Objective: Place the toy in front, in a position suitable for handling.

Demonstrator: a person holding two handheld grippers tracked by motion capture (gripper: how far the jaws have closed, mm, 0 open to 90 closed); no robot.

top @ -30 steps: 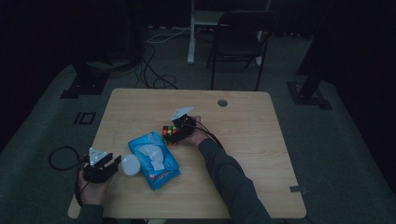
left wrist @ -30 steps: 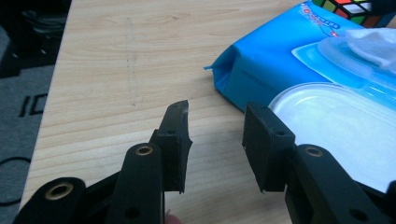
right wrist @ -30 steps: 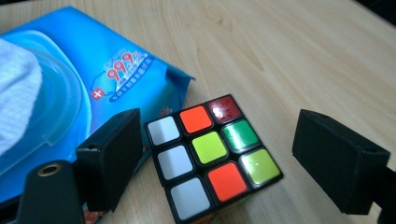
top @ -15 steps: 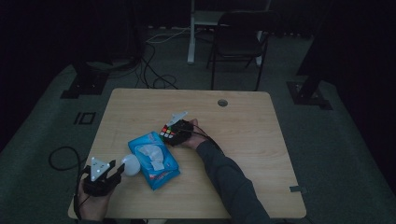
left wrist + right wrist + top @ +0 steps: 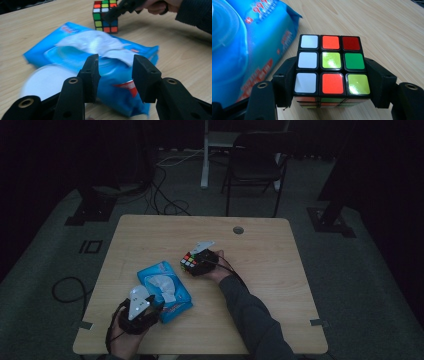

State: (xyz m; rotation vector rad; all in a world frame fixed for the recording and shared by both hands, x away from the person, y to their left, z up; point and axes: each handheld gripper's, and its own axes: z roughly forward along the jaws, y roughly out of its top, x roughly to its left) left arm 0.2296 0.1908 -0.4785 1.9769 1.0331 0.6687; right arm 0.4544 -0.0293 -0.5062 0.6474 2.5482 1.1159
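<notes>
Two grippers at a wooden table (image 5: 150,235): right gripper (image 5: 332,82), jaws just closed, clamps the puzzle cube (image 5: 331,64) by opposite sides near table centre; left gripper (image 5: 115,75), jaws just widening and empty, faces the blue wipes pack (image 5: 75,55) with its loose tissue (image 5: 100,45). Risk: the cube's glossy sides could slip or a layer twist if lifted askew. The left jaws could snag the tissue and drag the pack.

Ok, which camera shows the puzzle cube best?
The right gripper view: the puzzle cube sits close up between the jaws. The left gripper view shows it farther off, partly covered; the high view shows it small.
</notes>
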